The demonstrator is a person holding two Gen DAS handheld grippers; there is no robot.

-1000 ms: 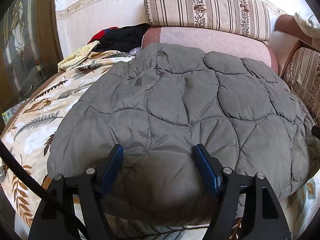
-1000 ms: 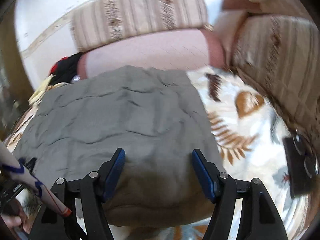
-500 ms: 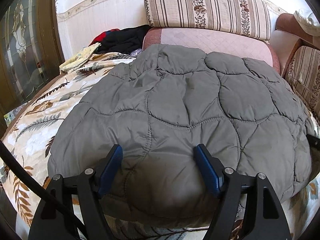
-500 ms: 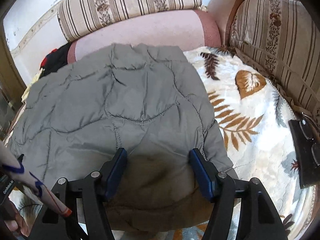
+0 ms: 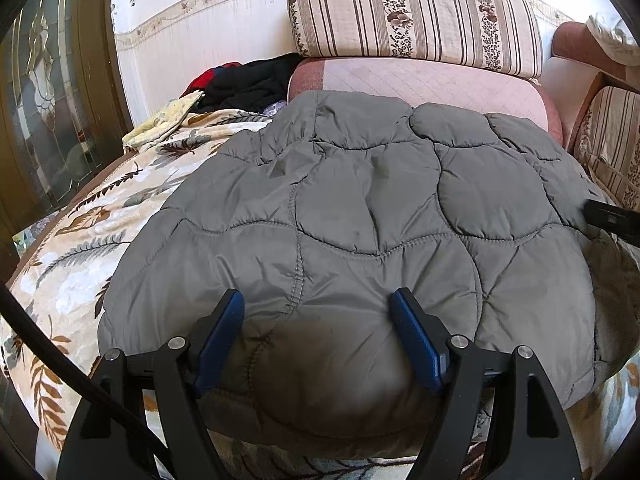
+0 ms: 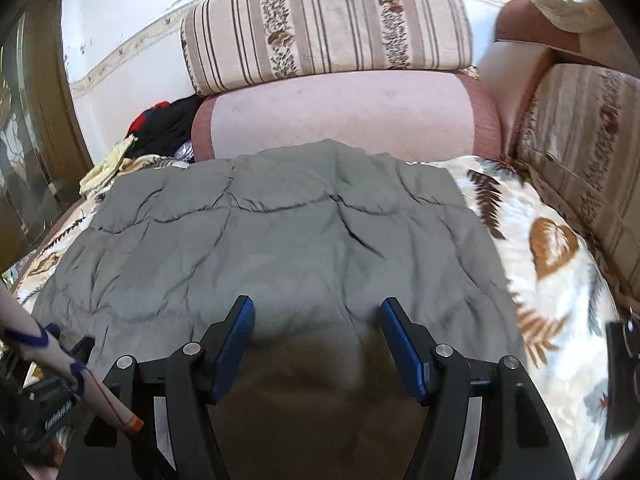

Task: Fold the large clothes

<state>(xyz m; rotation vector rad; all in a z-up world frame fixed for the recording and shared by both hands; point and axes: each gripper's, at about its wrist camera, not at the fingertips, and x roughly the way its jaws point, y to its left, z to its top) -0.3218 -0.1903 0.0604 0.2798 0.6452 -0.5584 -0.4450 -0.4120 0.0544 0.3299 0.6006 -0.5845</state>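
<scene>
A large grey quilted jacket point(image 5: 360, 216) lies spread on the leaf-patterned blanket point(image 5: 80, 248) of a sofa. My left gripper point(image 5: 318, 302) is open, its blue pads straddling the jacket's near edge, with nothing pinched. In the right wrist view the same jacket point(image 6: 280, 240) fills the middle. My right gripper point(image 6: 316, 310) is open over the jacket's near edge. The right gripper's tip also shows in the left wrist view point(image 5: 608, 216) at the jacket's right side.
Striped back cushions point(image 5: 412, 12) and a pink cushion point(image 5: 420, 84) stand behind the jacket. Dark and red clothes point(image 5: 248, 80) are piled at the back left. A black case with glasses point(image 6: 622, 376) lies on the blanket at right. A glass door point(image 5: 36, 100) is at left.
The right wrist view has tilted up and drawn back a little, and now shows more of the back cushions. The left gripper has barely moved. Both grippers stay open.
</scene>
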